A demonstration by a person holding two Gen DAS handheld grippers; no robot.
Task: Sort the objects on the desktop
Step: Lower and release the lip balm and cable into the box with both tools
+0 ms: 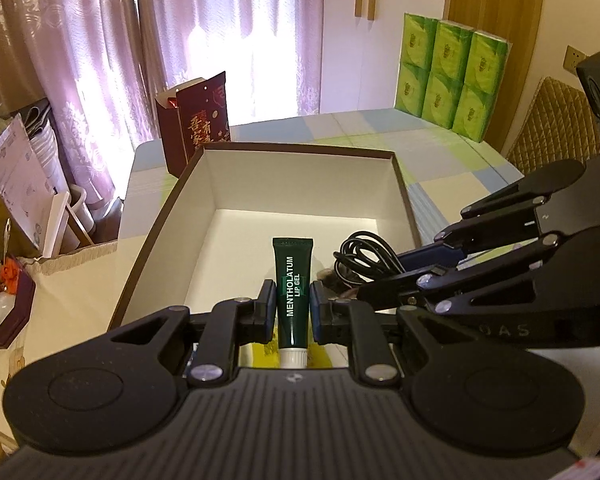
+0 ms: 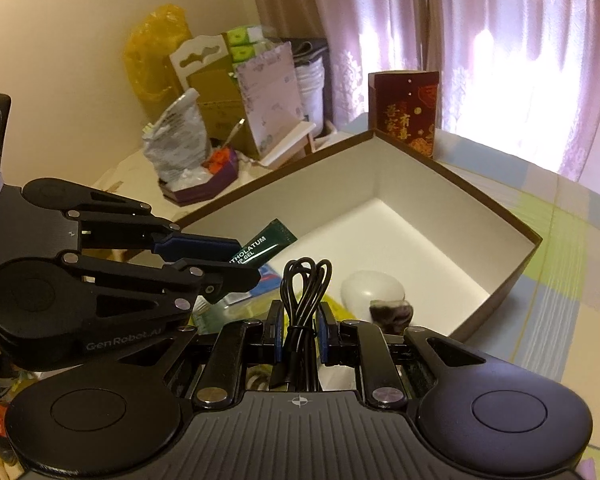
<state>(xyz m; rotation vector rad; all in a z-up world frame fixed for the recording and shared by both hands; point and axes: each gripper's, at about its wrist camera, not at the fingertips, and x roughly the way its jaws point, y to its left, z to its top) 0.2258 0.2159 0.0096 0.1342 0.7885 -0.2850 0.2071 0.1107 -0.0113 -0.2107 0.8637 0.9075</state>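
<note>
My left gripper [image 1: 291, 307] is shut on a dark green Mentholatum lip gel tube [image 1: 293, 288], white cap toward me, held over the near edge of a brown box with a white inside [image 1: 296, 178]. My right gripper [image 2: 299, 321] is shut on a coiled black cable [image 2: 306, 284], beside the left gripper [image 2: 236, 260] and just short of the box [image 2: 452, 184]. From the left wrist view the right gripper [image 1: 384, 276] comes in from the right with the cable [image 1: 360, 258]. The tube [image 2: 266, 246] shows between the left fingers.
A white oval object [image 2: 370, 290] and a dark fuzzy item [image 2: 390, 310] lie by the box's near edge, with yellow and green packets under the grippers. A red gift bag [image 1: 198, 118] stands behind the box. Green tissue packs [image 1: 448, 76] sit far right. Clutter [image 2: 220, 128] fills the side table.
</note>
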